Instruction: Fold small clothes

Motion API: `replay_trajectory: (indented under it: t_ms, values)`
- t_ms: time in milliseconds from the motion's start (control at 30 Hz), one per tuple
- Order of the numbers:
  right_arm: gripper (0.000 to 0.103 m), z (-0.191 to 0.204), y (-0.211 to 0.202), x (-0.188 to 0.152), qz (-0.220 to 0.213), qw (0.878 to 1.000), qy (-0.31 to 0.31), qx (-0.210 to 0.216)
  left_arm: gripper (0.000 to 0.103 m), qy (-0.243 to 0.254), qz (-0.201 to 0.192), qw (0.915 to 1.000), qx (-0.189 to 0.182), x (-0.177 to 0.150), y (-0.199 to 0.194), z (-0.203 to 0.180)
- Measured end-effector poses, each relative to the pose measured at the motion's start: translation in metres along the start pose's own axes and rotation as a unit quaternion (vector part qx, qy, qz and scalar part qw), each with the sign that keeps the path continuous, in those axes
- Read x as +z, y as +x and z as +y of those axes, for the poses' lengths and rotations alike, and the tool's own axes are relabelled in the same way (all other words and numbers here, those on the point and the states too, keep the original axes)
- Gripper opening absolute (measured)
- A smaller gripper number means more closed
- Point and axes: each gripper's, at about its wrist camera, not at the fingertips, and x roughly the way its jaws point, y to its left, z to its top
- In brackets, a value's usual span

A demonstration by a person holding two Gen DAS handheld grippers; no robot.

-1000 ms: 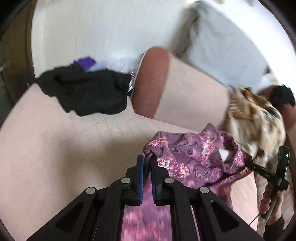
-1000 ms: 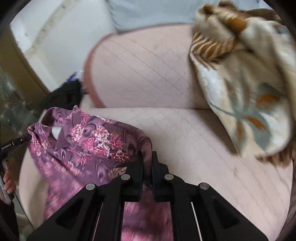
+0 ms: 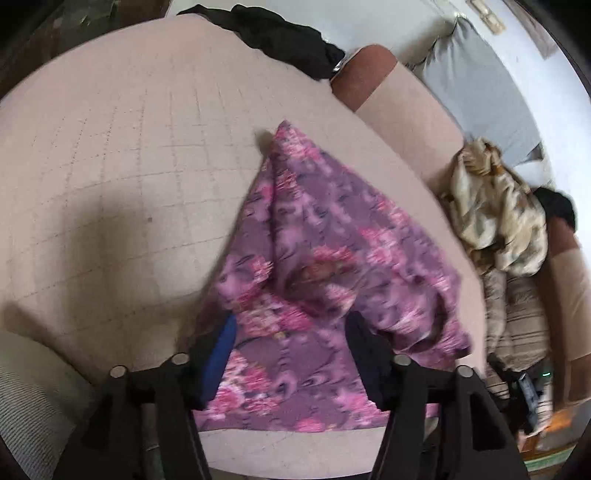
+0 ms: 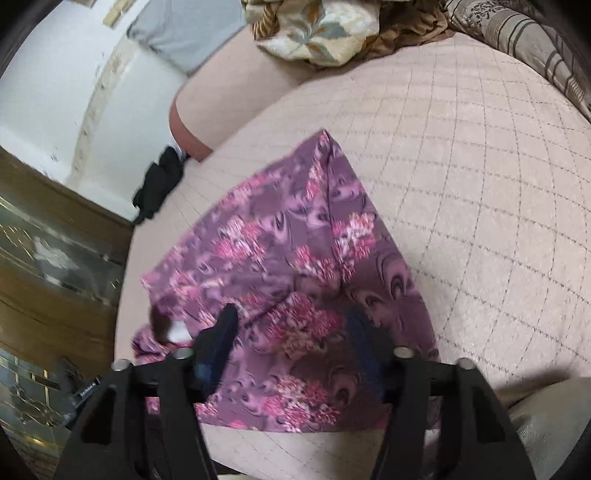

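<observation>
Across the centre of both frames: one purple floral-print garment (image 3: 325, 266) (image 4: 295, 266), thin fabric, lying on a pale pink quilted sofa seat (image 3: 129, 166) (image 4: 480, 184), tapering to a point toward upper centre, broad hem at the lower edge.

Left gripper (image 3: 291, 354): jaws spread wide, hovering over the near hem, pinching nothing. Right gripper (image 4: 291, 354): jaws likewise spread, empty, over the same hem.

Condition of garment: bunched, with a raised ridge and a rumpled flap at the lower right of the left view. Not flat.

Also present: black crumpled cloth (image 3: 280, 37) at top centre of the left view; cream and brown leaf-print fabric (image 4: 321, 33) at top of the right view; grey cushion (image 3: 476, 85), upper right.

Risks, as judged:
- Folding over the ridge would likely lock in creases.
- Slippery thin cloth may slide on the seat when one layer is pinched, skewing the fold.
- A jaw closing deep could catch both layers, or the seat cover.
- Hem lies near the seat's front edge; a tug toward it may drag cloth off.
</observation>
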Motion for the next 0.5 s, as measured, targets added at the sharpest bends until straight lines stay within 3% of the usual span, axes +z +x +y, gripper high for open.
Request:
replay_trajectory:
  t_ms: [100, 200, 267, 367, 500]
  values:
    - [0.077, -0.003, 0.015, 0.014, 0.021, 0.998, 0.035, 0.045, 0.071, -0.029, 0.028, 0.9991, -0.015, 0.02, 0.015, -0.006]
    - [0.077, -0.01, 0.043, 0.028, 0.056, 0.994, 0.084, 0.052, 0.071, -0.089, 0.059, 0.9941, -0.022, 0.037, 0.036, -0.001]
    - [0.077, -0.014, 0.053, 0.031, 0.063, 0.991, 0.106, 0.059, 0.071, -0.107, 0.07, 0.9918, 0.003, 0.043, 0.049, 0.0]
    - [0.076, -0.011, 0.061, 0.028, 0.072, 0.993, 0.095, 0.012, 0.071, -0.098, 0.085, 0.9911, 0.032, 0.037, 0.06, -0.002]
    - [0.074, -0.003, 0.053, 0.008, 0.077, 0.995, 0.058, -0.037, 0.071, -0.063, 0.073, 0.995, 0.027, 0.011, 0.05, 0.001]
